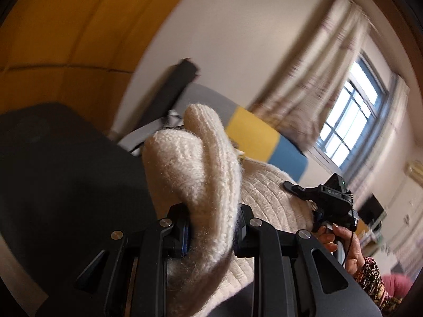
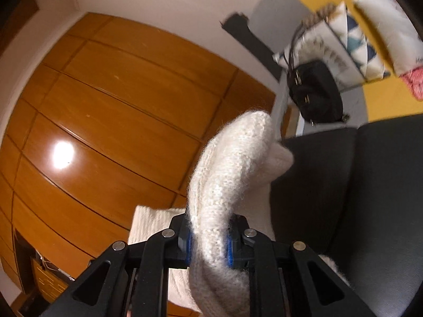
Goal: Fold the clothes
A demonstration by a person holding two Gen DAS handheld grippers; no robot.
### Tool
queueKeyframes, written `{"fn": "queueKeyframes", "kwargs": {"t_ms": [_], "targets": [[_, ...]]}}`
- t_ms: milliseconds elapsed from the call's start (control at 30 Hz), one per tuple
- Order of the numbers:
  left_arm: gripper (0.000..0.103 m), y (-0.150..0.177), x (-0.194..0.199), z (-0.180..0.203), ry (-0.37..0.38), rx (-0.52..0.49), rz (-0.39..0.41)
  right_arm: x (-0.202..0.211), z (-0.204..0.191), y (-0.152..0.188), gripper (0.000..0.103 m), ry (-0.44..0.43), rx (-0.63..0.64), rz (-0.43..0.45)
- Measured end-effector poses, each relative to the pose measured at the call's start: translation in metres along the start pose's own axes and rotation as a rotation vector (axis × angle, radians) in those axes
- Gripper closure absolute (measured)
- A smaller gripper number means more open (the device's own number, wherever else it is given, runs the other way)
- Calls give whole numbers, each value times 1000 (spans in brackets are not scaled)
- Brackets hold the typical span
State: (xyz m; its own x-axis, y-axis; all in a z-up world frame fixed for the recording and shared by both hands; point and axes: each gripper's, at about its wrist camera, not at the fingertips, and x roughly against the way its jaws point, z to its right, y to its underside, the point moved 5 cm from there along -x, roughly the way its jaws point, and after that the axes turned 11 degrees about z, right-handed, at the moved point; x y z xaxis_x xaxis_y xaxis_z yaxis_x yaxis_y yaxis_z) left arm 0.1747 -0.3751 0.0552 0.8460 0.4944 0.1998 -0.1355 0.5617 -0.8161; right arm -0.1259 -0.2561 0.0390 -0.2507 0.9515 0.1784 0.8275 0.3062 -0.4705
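Note:
A cream knitted sweater is held up off the dark surface by both grippers. My left gripper is shut on a thick fold of the knit, which bulges up past the fingers. In the left wrist view the right gripper shows farther off, held by a hand, its fingers against the sweater's ribbed body. In the right wrist view my right gripper is shut on another thick roll of the cream sweater, which arches up and away from the fingers.
A dark grey cushion surface lies under the sweater. Wooden wardrobe doors fill the left. A black bag and patterned pillows sit on the bed. A window with curtains is at the right.

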Motion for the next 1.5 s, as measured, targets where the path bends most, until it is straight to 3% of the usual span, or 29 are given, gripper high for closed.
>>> {"fn": "queueKeyframes", "kwargs": {"t_ms": [233,400,600,733,833,933,1133,1267,1333,1433,1500], "targets": [[79,46,-10,-80,-131,77,-23,-100,58,25,86,100,-52,-130],[79,68,-6,-121,-213,99,-7,-132,96,30,86,173,-34,-157],[79,91,-7,-185,-322,246,-28,-139,142,16,86,290,-35,-145],[79,107,-13,-213,-381,282,-58,-138,174,13,86,362,-46,-134],[76,116,-22,-229,-405,325,-78,-137,194,13,78,419,-42,-113],[65,122,-28,-239,-427,343,-91,-121,186,11,72,444,39,-86],[57,112,0,-240,-511,350,-91,-90,169,8,71,491,202,-33],[57,93,35,-215,-653,217,52,-69,157,5,71,521,310,3],[57,90,29,-191,-638,120,63,-61,146,8,71,521,384,7],[57,87,18,-153,-604,-27,72,-81,122,49,72,454,565,-103],[57,95,3,-146,-594,-87,31,-91,121,72,72,454,626,-157]]}}
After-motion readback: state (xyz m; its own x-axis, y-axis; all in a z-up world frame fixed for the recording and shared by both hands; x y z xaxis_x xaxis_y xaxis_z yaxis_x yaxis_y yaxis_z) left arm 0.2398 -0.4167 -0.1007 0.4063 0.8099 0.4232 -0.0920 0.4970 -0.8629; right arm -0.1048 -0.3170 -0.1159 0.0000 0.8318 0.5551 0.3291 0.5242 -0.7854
